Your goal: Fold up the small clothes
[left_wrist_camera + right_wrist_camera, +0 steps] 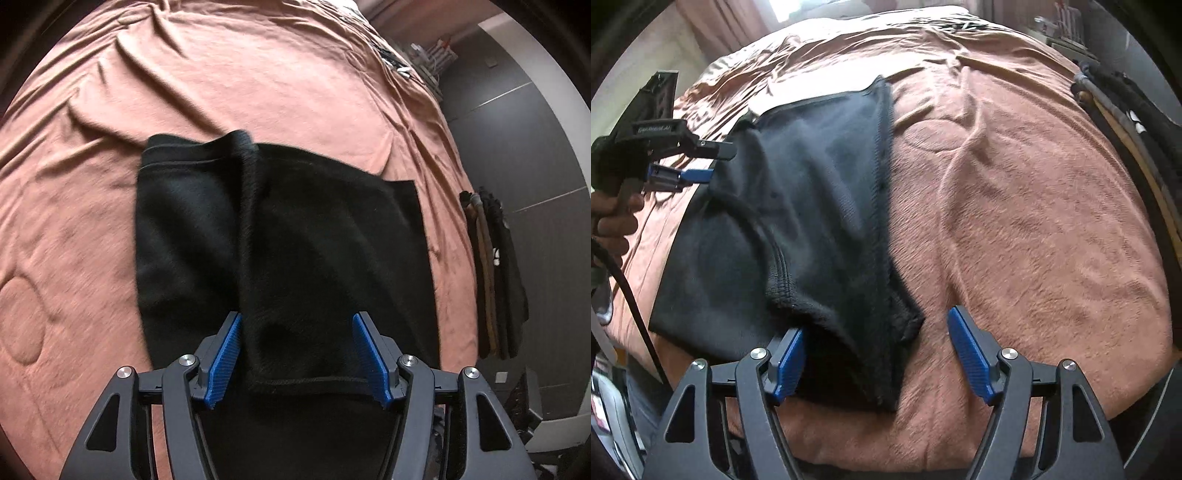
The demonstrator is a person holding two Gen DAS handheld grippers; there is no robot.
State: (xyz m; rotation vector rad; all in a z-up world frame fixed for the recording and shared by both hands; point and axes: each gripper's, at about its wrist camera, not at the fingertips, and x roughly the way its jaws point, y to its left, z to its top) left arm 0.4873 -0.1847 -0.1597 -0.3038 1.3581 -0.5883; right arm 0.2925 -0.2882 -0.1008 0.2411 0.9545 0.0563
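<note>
Salmon-pink bedding, a quilted cover (295, 85) with stitched circles and many creases, fills most of what can be seen. On it lies the garment (332, 236), black and soft, spread flat with one part folded over along a ridge that runs away from the near edge. A hemmed band shows at its far left corner.

Both tongs stand apart, and neither presses on anything. The left gripper (297, 354) hangs over the near hem of the garment, its blue ribbed pads (223, 363) either side of the cloth but clear of it. The right gripper (875, 356) sits over the garment's near corner, where the fold bunches thick; the left pad is just beside the cloth, the right one over bare cover. From the right-hand view the left gripper (698, 175) shows at the far left, held by a hand (613, 218), with a dark cable (635, 295) trailing down from it. Pale lettering runs along its body, too blurred to read surely.

Beyond the bed's right edge hang dark clothes (498, 273) with a tan strip among them, one bearing a small white mark that cannot be read. Farther back stands a rack (432, 55) of cluttered things, against grey wall panels (517, 110). Pink curtains (727, 26) and a bright window lie beyond the head of the bed.
</note>
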